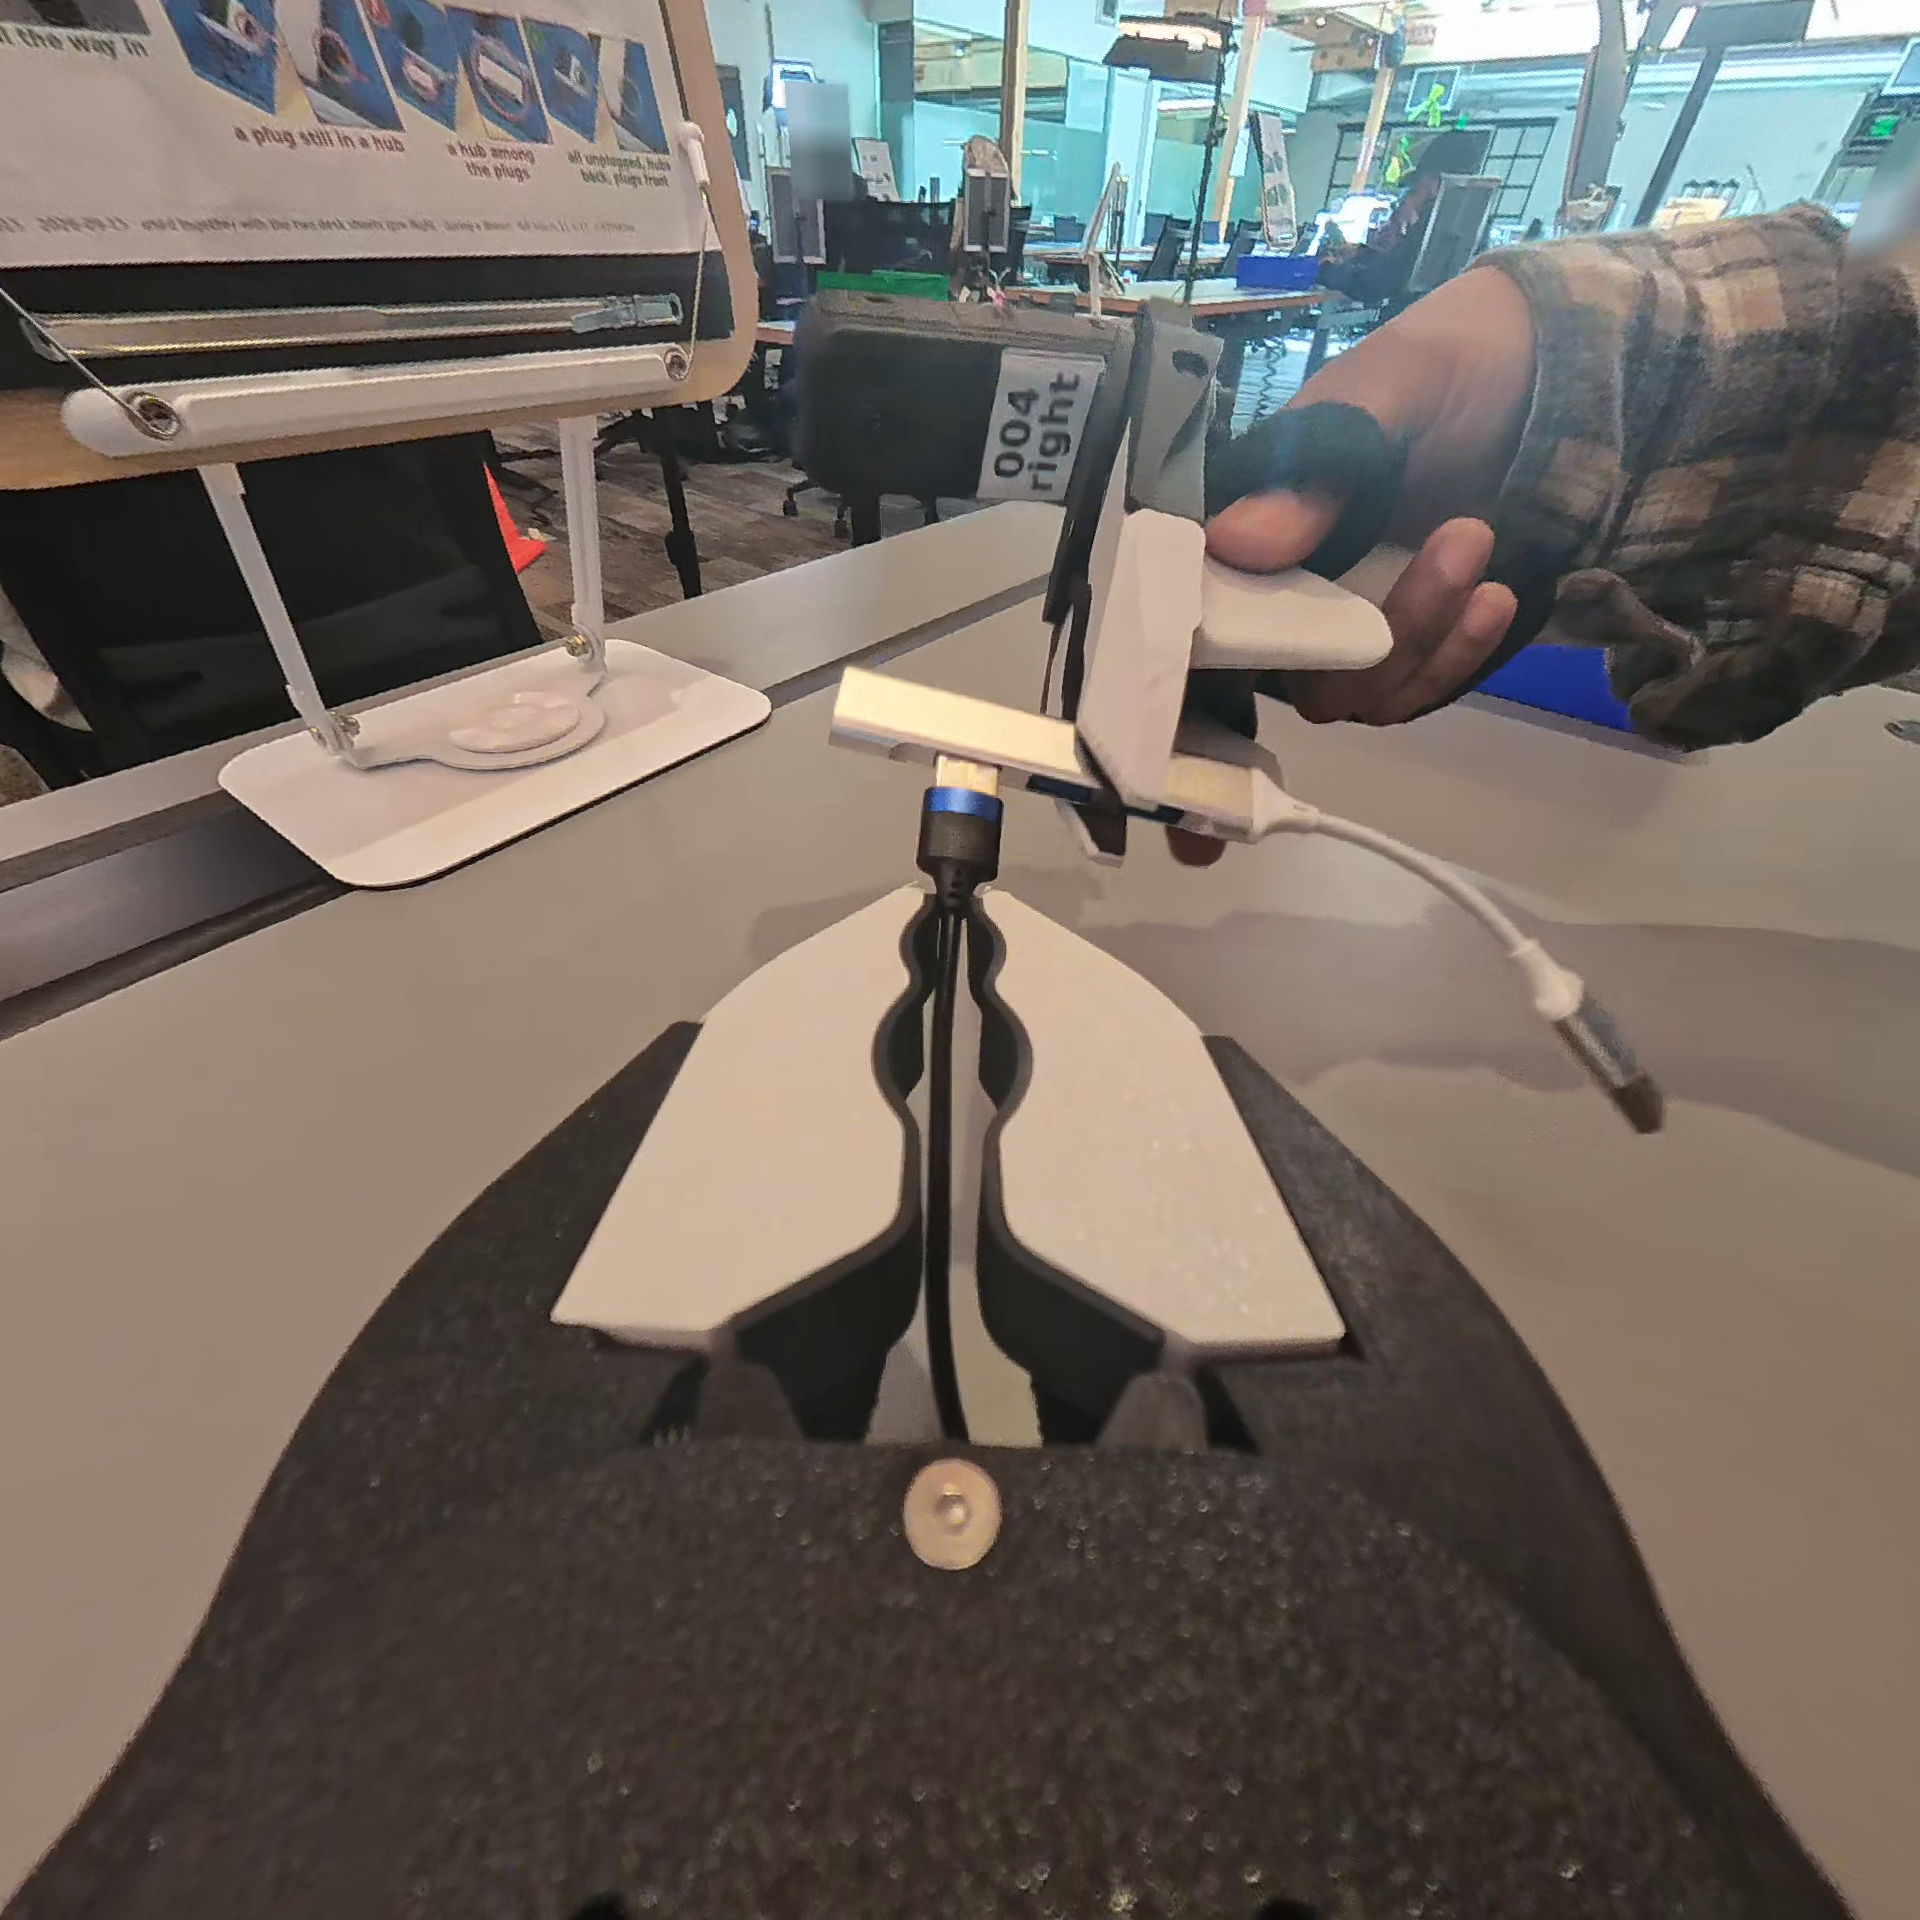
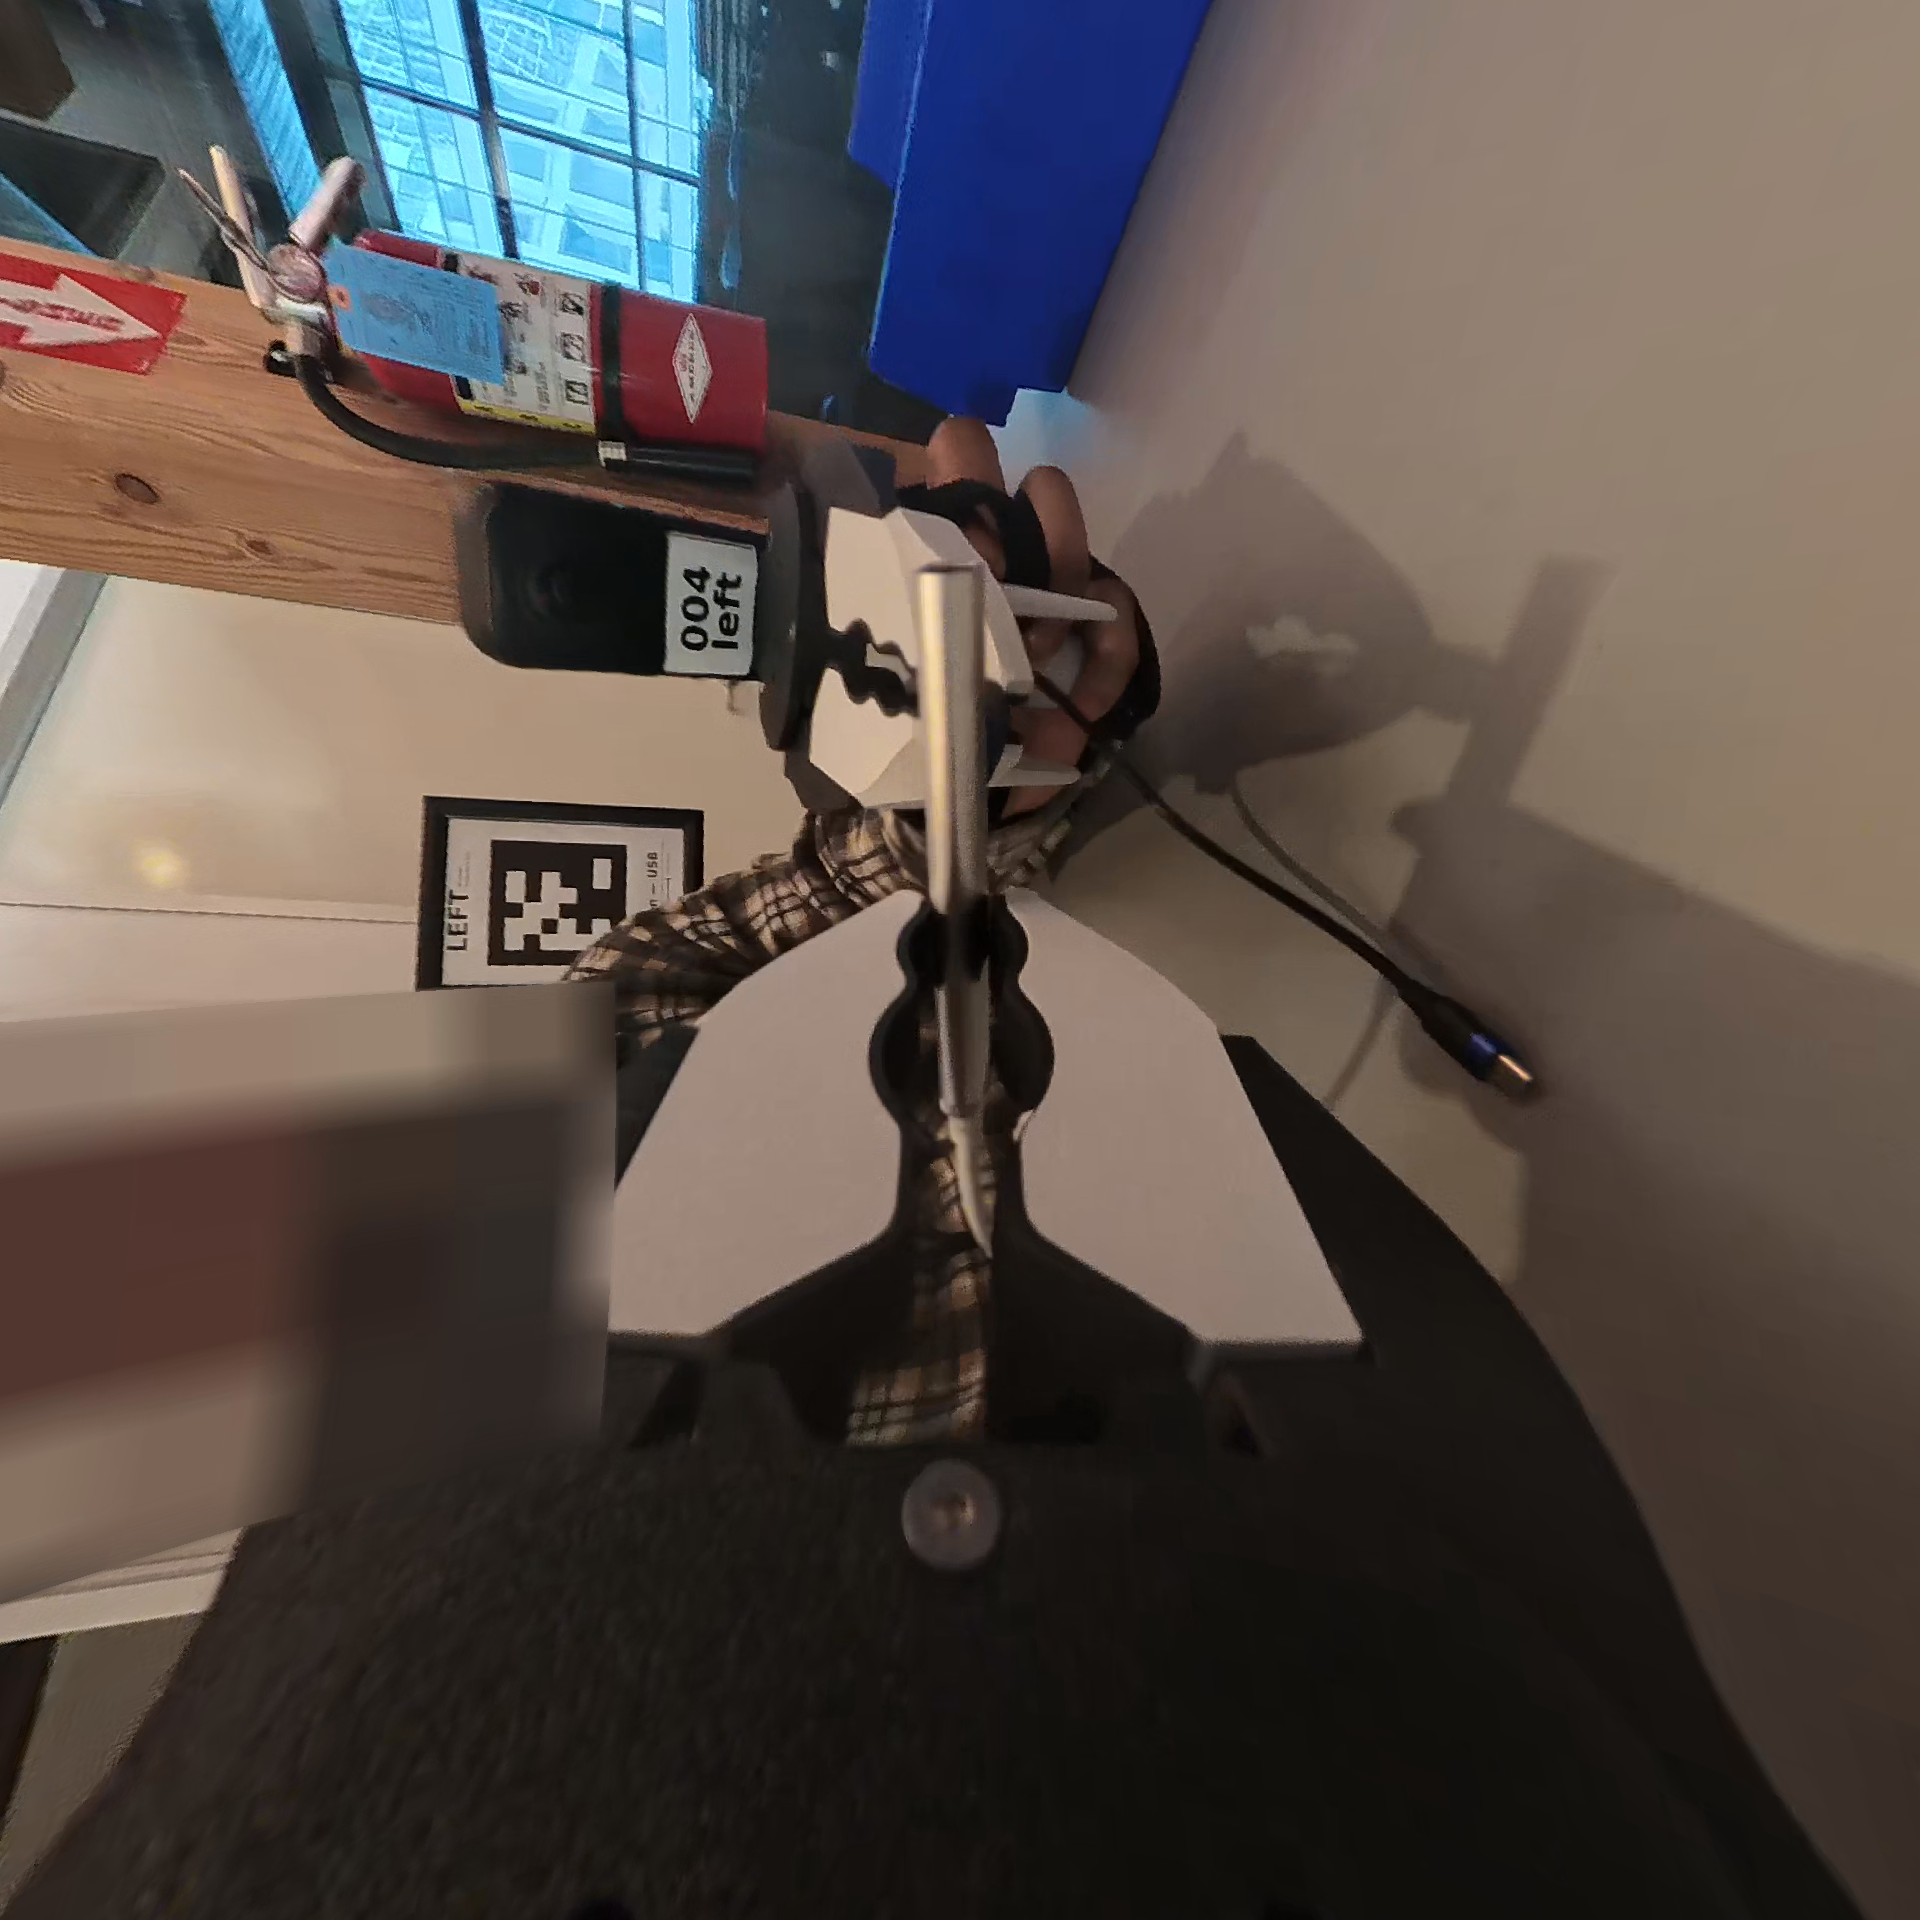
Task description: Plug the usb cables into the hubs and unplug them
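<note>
A slim silver hub (image 1: 956, 722) is held level above the grey bench (image 1: 416, 1039), its short white lead (image 1: 1444, 883) drooping to a free metal plug. A black cable's (image 1: 940, 1143) blue-ringed USB plug (image 1: 961, 816) sits in the hub's side port. A second black cable (image 2: 1299, 914) with the same kind of plug lies loose on the bench.

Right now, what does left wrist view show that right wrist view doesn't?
Left wrist only: the plug seated in the hub's port, the hub's white pigtail hanging free, and the document stand.

Right wrist only: a second, loose plug lying on the table, a fire extinguisher, a blue bin, and a marker card.

Both: the silver hub clamped in the right gripper, and the left gripper shut on the black cable.
</note>
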A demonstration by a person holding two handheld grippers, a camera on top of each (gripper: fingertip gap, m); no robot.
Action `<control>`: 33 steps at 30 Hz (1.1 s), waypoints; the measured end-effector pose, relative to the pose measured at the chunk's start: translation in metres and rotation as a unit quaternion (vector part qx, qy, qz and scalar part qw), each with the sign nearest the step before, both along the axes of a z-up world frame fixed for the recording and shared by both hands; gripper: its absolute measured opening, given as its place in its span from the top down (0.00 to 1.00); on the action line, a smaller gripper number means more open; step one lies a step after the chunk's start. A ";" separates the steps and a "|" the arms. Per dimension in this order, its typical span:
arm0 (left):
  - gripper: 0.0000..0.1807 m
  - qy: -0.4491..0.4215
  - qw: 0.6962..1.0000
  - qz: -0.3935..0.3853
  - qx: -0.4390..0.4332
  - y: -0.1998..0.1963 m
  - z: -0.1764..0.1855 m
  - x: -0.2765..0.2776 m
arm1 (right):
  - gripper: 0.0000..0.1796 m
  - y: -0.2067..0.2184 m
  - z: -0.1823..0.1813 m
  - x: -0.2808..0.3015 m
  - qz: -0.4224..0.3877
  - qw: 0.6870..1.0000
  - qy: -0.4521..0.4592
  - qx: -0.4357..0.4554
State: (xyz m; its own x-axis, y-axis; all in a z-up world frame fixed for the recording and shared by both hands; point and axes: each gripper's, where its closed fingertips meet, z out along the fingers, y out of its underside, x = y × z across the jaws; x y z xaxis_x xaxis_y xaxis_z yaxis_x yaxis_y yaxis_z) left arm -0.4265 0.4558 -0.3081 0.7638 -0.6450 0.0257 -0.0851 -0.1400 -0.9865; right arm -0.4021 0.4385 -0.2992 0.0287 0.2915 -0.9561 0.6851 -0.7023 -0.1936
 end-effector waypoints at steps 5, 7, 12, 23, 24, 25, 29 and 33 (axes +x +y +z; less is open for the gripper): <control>0.98 0.024 0.999 -0.027 0.007 -0.003 -0.005 0.007 | 0.96 -0.004 -0.007 0.009 0.070 0.993 -0.069 0.065; 0.98 0.050 0.998 -0.028 0.029 -0.003 -0.006 0.007 | 0.96 -0.004 -0.008 0.011 0.101 0.984 -0.103 0.100; 0.98 0.073 0.994 -0.068 0.051 -0.009 -0.005 0.006 | 0.96 -0.013 -0.007 0.011 0.169 0.964 -0.148 0.141; 0.98 0.085 0.995 -0.045 0.025 -0.002 -0.011 -0.004 | 0.96 -0.015 -0.025 0.001 0.170 0.962 -0.121 0.178; 0.98 0.078 0.996 -0.040 0.020 -0.001 -0.011 -0.006 | 0.96 -0.013 -0.024 -0.002 0.158 0.965 -0.110 0.177; 0.98 0.070 0.997 -0.036 0.016 0.000 -0.011 -0.007 | 0.95 -0.012 -0.021 -0.005 0.143 0.970 -0.094 0.172; 0.98 0.044 0.999 -0.009 0.004 0.004 -0.009 -0.012 | 0.90 -0.006 -0.013 -0.014 0.085 0.983 -0.036 0.156; 0.98 0.014 1.000 0.013 -0.010 0.008 -0.007 -0.022 | 0.83 0.001 -0.005 -0.021 0.000 0.990 0.042 0.136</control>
